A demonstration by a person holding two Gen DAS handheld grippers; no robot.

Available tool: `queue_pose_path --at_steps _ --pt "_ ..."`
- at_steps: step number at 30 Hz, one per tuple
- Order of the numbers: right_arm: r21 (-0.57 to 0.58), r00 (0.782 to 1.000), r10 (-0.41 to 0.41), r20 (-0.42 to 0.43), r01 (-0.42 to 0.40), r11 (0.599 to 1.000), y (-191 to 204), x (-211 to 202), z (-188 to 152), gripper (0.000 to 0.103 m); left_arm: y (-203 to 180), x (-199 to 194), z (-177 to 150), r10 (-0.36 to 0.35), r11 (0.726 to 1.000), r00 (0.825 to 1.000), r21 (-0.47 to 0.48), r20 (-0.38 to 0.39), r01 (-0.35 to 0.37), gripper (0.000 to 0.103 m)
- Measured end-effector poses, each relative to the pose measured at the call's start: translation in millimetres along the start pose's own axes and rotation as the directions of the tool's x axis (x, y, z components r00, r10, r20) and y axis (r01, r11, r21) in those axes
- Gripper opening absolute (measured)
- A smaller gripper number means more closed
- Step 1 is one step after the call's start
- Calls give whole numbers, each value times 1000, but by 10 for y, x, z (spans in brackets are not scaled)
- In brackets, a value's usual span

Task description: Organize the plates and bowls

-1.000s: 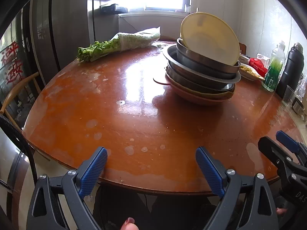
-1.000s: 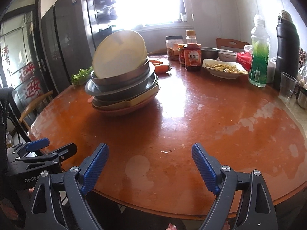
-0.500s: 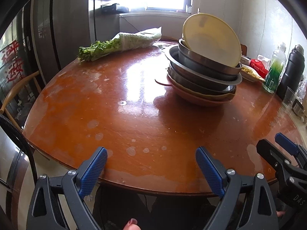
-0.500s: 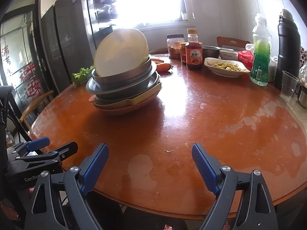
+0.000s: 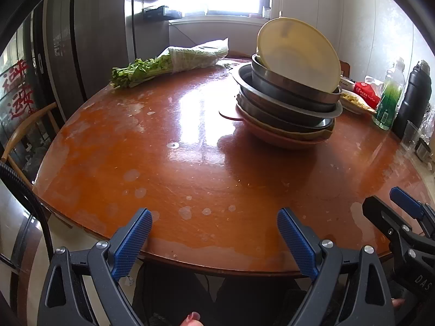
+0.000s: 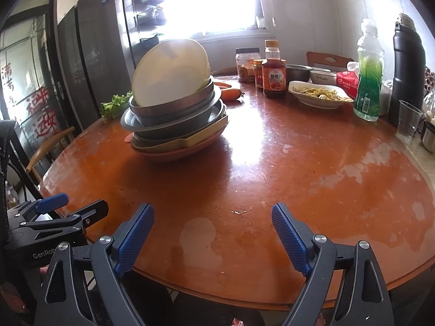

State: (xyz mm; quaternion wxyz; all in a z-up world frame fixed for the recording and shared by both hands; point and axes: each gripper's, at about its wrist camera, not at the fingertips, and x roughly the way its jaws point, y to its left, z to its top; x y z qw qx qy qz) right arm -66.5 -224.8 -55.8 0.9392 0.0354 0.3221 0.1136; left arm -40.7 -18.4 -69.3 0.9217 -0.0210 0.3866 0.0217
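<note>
A stack of dishes stands on the round brown table (image 5: 168, 168): a cream bowl (image 5: 299, 54) tilted on edge on top, steel bowls (image 5: 288, 97) under it, a yellow dish and a pink plate (image 5: 277, 138) at the bottom. In the right wrist view the cream bowl (image 6: 171, 73) tops the same stack (image 6: 176, 130). My left gripper (image 5: 214, 225) is open and empty over the table's near edge. My right gripper (image 6: 212, 222) is open and empty, also at the near edge, and shows at the right of the left wrist view (image 5: 391, 214).
Bagged greens (image 5: 174, 62) lie at the far left. A plate of food (image 6: 318, 95), sauce bottle (image 6: 274, 70), jars, carrot (image 6: 229, 93), green bottle (image 6: 368, 73), black flask (image 6: 407, 68) and plastic cup (image 6: 409, 121) crowd the far right. A wooden chair (image 5: 24, 125) stands left.
Both grippers have moved slightly closer to the stack, which looks a little larger. Both stay open and empty.
</note>
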Motion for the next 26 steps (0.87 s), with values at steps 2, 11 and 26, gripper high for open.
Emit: queue_pose_path --at_steps 2,11,26 --pt "-2 1000 3 -1 -3 1000 6 0 -3 89 -3 0 -1 -1 1000 1000 0 0 1 93" --pt "-10 1000 7 -2 -7 1000 12 22 -2 89 6 9 2 0 1000 1000 3 -5 0 93" --pt "-5 1000 -2 -2 2 1000 3 -1 9 89 52 13 31 -7 1000 1000 -1 4 7 94"
